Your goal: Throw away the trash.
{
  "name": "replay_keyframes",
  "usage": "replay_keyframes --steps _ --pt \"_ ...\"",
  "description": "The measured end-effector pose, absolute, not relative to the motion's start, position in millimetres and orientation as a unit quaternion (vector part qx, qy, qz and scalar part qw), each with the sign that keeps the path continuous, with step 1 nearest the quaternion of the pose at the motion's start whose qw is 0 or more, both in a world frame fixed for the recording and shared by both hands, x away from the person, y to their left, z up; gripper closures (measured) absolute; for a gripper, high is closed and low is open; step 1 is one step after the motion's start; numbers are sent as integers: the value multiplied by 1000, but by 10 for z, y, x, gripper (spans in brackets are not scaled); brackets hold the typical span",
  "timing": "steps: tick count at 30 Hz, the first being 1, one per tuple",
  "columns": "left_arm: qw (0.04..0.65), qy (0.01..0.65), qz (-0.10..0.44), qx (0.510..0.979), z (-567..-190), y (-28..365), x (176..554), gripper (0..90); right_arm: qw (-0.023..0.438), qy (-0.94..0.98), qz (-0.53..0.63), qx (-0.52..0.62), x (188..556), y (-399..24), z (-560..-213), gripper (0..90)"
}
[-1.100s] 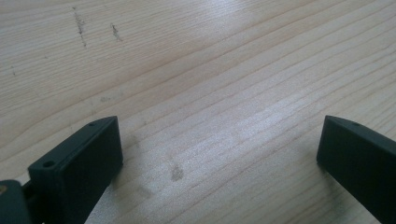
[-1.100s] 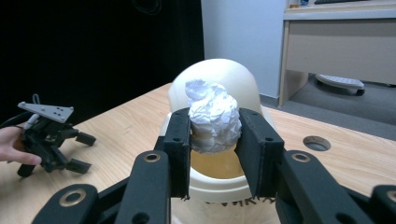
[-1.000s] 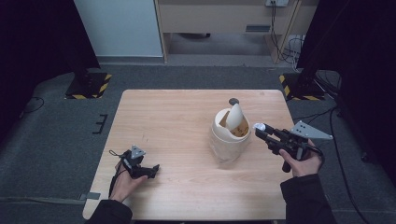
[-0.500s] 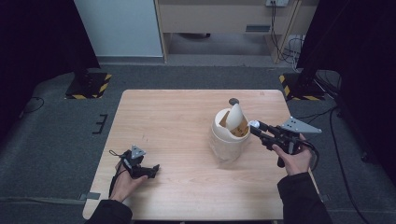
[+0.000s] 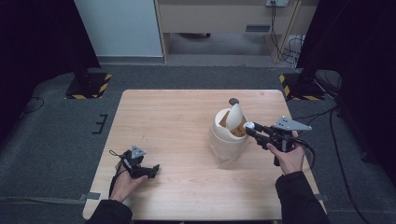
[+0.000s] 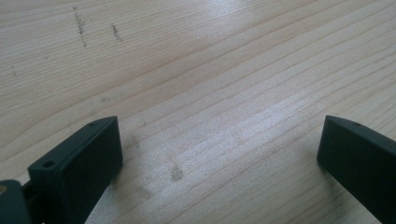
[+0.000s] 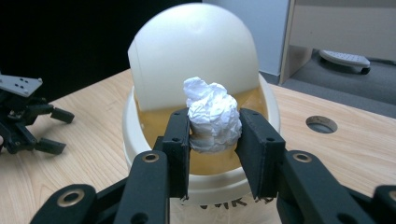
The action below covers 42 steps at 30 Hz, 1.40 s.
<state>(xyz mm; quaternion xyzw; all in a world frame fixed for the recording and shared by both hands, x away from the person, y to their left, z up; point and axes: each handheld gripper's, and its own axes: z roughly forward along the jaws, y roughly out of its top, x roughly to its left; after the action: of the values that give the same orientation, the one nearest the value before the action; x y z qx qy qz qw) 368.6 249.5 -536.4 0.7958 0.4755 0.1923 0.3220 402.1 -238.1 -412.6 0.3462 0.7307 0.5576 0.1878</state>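
Observation:
A cream bin (image 5: 228,140) stands right of the table's middle, its white domed swing lid (image 5: 236,114) tipped up. My right gripper (image 5: 251,129) is shut on a crumpled white paper ball (image 5: 250,125) and holds it at the bin's right rim. In the right gripper view the paper ball (image 7: 212,114) sits squeezed between the two jaws, just in front of the lid (image 7: 194,51) and over the bin's opening (image 7: 154,116). My left gripper (image 5: 153,171) rests open on the table at the front left, with bare wood (image 6: 219,93) between its wide-apart jaws.
The wooden table (image 5: 177,116) has a small round hole (image 5: 233,101) behind the bin. Grey carpet surrounds it, with cables and black stands on the right. The left gripper (image 7: 51,130) lies far off beyond the bin in the right gripper view.
My right gripper has carried the paper ball left and slightly up, from beside the bin to its rim at the opening. The left gripper has stayed still.

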Motion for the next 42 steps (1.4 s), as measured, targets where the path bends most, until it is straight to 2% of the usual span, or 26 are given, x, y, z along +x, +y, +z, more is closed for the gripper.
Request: replay_keyframes --steps 17,30,36,42 --pt "322 476 193 795 -5364 2493 3686 0 180 748 533 353 4137 -2294 -4235 644" --pt "322 476 193 795 -5364 2491 3685 0 179 733 550 358 4141 -2305 -4164 468" --pt "322 476 192 795 -5364 2491 3684 0 190 712 560 380 4089 -2435 -4111 322" --pt "322 476 193 795 -5364 2491 3684 0 197 712 539 405 4020 -2551 -4201 185"
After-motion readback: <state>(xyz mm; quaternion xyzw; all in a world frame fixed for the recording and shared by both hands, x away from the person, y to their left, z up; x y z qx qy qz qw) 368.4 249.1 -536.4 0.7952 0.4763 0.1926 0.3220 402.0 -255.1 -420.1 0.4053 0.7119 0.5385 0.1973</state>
